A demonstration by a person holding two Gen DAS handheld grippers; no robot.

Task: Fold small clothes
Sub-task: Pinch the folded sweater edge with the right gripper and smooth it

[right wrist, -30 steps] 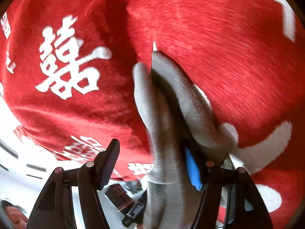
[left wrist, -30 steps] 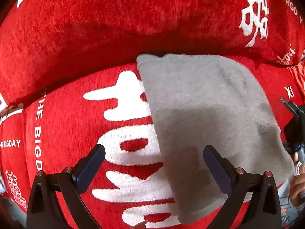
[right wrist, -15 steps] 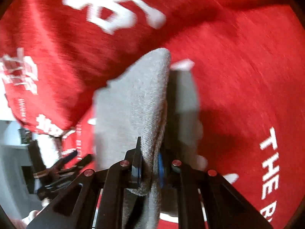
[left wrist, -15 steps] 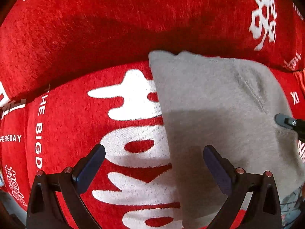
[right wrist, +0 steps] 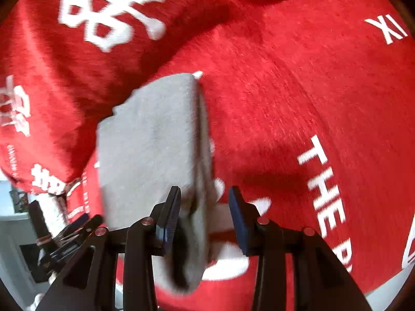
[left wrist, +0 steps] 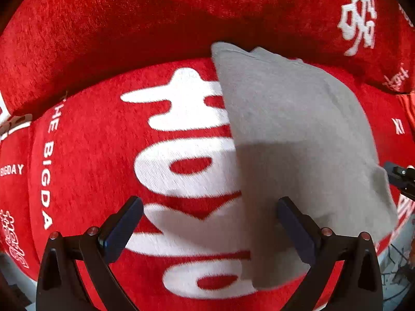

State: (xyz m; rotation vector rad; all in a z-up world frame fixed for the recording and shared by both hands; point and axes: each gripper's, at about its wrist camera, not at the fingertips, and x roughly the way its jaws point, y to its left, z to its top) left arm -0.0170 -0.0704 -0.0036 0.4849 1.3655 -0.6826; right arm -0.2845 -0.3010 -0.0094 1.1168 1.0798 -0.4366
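Observation:
A small grey garment (left wrist: pixel 298 140) lies folded over on a red cushion (left wrist: pixel 103 155) with white lettering. My left gripper (left wrist: pixel 210 223) is open and empty, just above the cushion, its right finger over the garment's near left edge. In the right wrist view the grey garment (right wrist: pixel 150 150) runs away from me, its near end lying between the fingers of my right gripper (right wrist: pixel 205 215), which stands open with a gap on the right side. The right gripper's tip (left wrist: pixel 400 177) shows at the garment's right edge in the left wrist view.
A red back cushion (left wrist: pixel 129 20) with white characters rises behind the seat. The seat's front edge and pale floor (right wrist: pixel 15 233) show at the lower left of the right wrist view, with part of my left gripper (right wrist: pixel 64 235) there.
My right gripper was shut on the garment's edge half a second ago and has now opened. The garment has been laid flatter on the cushion. The left gripper has stayed open.

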